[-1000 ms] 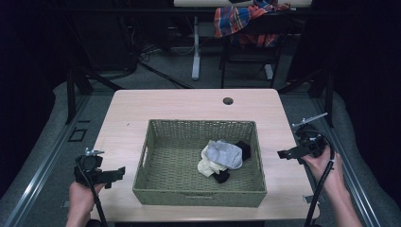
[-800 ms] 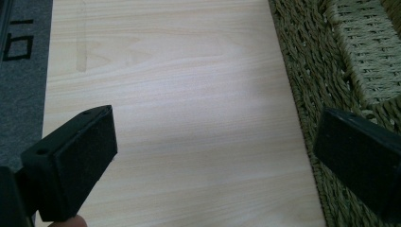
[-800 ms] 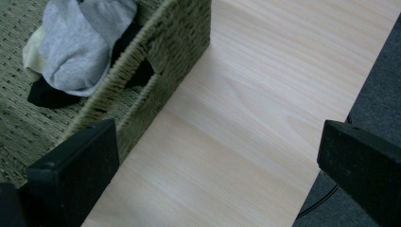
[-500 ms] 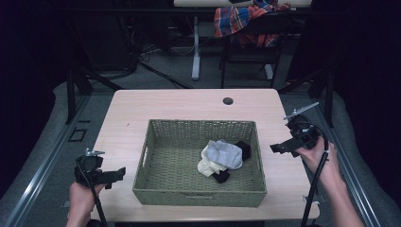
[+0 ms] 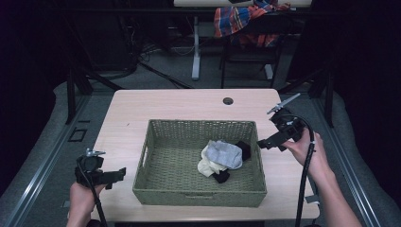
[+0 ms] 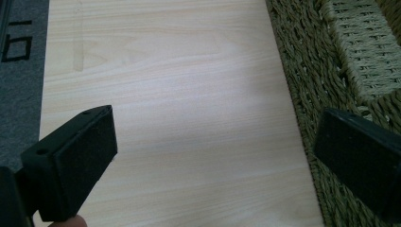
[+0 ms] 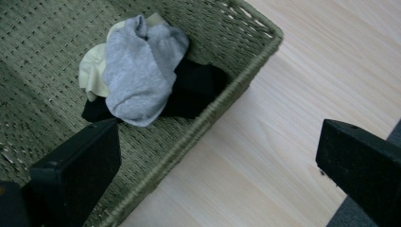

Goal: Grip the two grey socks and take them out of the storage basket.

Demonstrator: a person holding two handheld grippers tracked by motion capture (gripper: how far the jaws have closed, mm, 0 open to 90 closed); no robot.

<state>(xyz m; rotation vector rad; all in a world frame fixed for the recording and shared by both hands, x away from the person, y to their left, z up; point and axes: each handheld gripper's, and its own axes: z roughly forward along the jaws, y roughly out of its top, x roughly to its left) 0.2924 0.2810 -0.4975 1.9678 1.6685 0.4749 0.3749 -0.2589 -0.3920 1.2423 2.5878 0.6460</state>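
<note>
2 grippers hang over the desk (image 5: 142,109), both with jaws spread wide and empty. The right gripper (image 5: 265,142) hovers at the basket's right rim, near the desk's right edge; its jaws straddle that rim in the right gripper view. The woven basket (image 5: 156,184) sits toward the near edge, mid-desk. Inside, against its right wall, lies a pile of socks: a grey sock (image 7: 137,71) on top, a cream one (image 7: 92,71) and a black one (image 7: 198,87) beneath. The left gripper (image 5: 116,175) sits at the near left corner, just beside the basket's left wall. Bare wood lies open along the far edge, save a small dark grommet (image 5: 228,100), and down the left strip.
</note>
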